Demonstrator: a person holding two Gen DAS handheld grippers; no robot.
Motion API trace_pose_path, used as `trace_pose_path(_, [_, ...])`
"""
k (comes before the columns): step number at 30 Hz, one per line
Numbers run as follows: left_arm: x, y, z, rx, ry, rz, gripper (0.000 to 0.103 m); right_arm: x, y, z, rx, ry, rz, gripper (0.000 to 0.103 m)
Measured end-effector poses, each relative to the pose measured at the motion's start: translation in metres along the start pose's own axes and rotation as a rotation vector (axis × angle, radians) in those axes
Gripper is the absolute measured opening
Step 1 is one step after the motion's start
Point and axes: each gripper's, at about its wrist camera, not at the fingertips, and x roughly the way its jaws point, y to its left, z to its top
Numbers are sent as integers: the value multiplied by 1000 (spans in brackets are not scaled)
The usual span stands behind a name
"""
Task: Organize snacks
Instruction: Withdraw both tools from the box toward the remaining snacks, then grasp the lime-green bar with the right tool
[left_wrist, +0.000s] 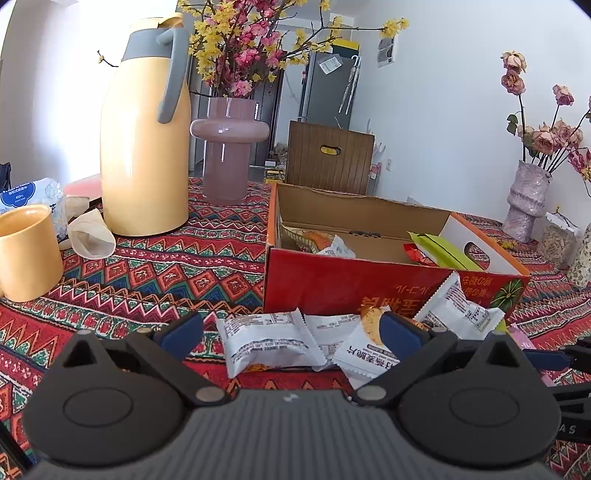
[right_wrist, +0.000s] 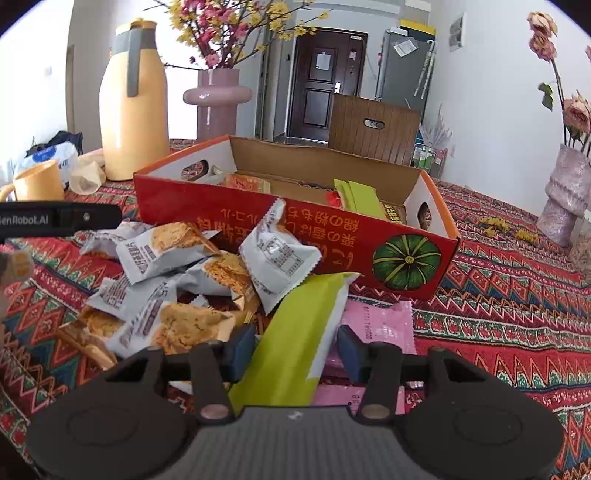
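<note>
A red cardboard box (left_wrist: 332, 284) with an open top stands on the patterned tablecloth and holds a green packet (left_wrist: 443, 251) and a white packet (left_wrist: 338, 247). Several white cracker packets (left_wrist: 266, 343) lie in a heap in front of the box. My left gripper (left_wrist: 291, 332) is open just above them, one packet's corner by its right finger. In the right wrist view, the box (right_wrist: 258, 221) is ahead. My right gripper (right_wrist: 295, 349) is shut on a long green snack packet (right_wrist: 299, 325), a pad at each edge. A pink packet (right_wrist: 380, 325) lies under it, beside the white packets (right_wrist: 170, 247).
A yellow thermos jug (left_wrist: 144, 147), a pink vase with flowers (left_wrist: 227, 147), a yellow mug (left_wrist: 26, 251) and a tipped paper cup (left_wrist: 92, 236) stand left of the box. A vase of dried roses (left_wrist: 524, 199) is at the right. A brown chair back (left_wrist: 328, 158) is behind.
</note>
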Motion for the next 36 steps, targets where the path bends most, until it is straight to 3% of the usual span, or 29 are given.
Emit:
trace_pose_path(8, [-1, 1, 0, -10, 0, -7, 103, 5, 7, 1, -52, 13, -28, 47])
trace_pose_path(14, [-1, 2, 0, -18, 4, -8, 103, 3, 9, 1, -93, 5, -35, 38])
trace_pose_path(24, [0, 2, 0, -24, 13, -14, 103, -15, -4, 4, -39, -57, -15, 34])
trace_pose_path(36, [3, -12, 6, 37, 144, -37, 103, -45, -39, 0, 71, -165, -5, 34])
